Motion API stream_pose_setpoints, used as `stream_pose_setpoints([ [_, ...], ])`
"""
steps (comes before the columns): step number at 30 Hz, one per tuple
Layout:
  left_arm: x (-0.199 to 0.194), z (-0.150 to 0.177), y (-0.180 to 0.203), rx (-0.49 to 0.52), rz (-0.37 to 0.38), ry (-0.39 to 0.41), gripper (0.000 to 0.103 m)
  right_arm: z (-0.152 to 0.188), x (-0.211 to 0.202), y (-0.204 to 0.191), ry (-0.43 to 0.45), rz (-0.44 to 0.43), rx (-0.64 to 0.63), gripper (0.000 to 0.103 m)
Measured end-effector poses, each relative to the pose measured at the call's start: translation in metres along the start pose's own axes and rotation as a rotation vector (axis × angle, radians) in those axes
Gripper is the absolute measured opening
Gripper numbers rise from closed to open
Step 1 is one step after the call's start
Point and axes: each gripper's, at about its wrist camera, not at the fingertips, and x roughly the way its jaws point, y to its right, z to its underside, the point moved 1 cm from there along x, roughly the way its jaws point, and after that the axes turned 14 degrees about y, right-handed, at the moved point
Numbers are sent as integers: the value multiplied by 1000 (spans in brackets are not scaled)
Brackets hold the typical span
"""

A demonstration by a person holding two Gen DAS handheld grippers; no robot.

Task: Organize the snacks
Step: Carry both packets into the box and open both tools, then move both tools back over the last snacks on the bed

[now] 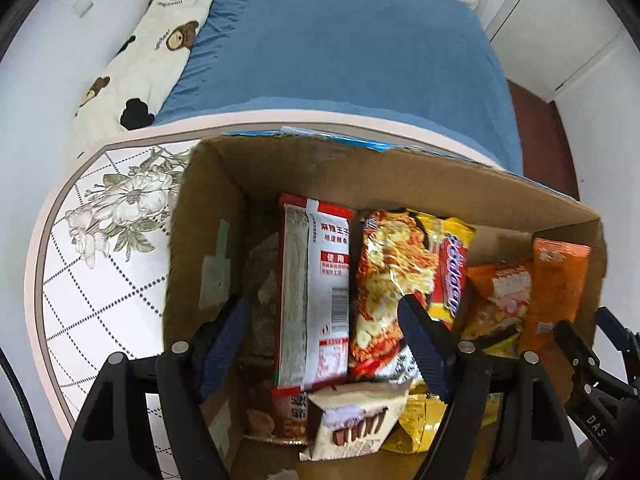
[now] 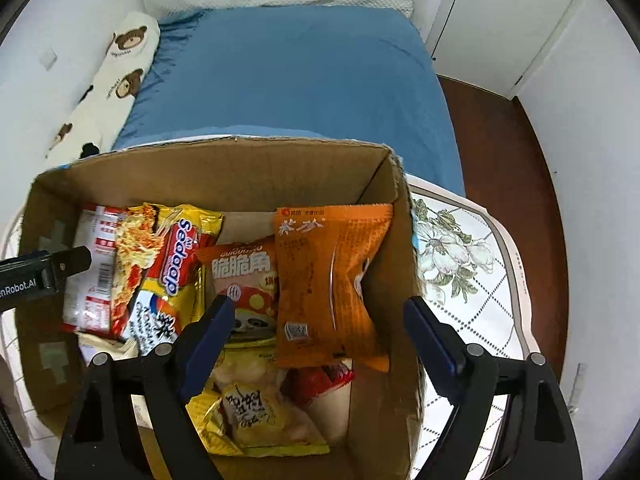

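Note:
A cardboard box (image 1: 360, 168) (image 2: 208, 168) stands on a floral table and holds several snack packs. In the left wrist view I see a red-and-white packet (image 1: 316, 292), a yellow Sedaap noodle pack (image 1: 404, 276), an orange packet (image 1: 556, 292) and a cream biscuit pack (image 1: 356, 420). My left gripper (image 1: 324, 336) is open above the red-and-white packet, holding nothing. In the right wrist view my right gripper (image 2: 316, 336) is open over the orange packet (image 2: 332, 280), with its right finger outside the box wall. The Sedaap pack (image 2: 176, 256) lies left.
The floral table (image 1: 100, 248) (image 2: 472, 280) stands against a bed with a blue sheet (image 1: 344, 48) (image 2: 288, 72). A bear-print bolster (image 1: 160, 48) lies along the wall. White cupboard doors (image 2: 500, 20) and dark wood floor (image 2: 500, 152) are to the right.

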Motion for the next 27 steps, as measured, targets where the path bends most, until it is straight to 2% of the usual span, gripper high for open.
stream_pose_setpoints([
  [8,-53,42,8,23,42,110,76,27,-38,0,59,-57,20,89],
  [14,-96,69,5,33,36,236,76,43,-68,-6,112,-89,6,89],
  [27,-189,119,5,72,54,415,76,87,-157,-14,257,-162,11,89],
])
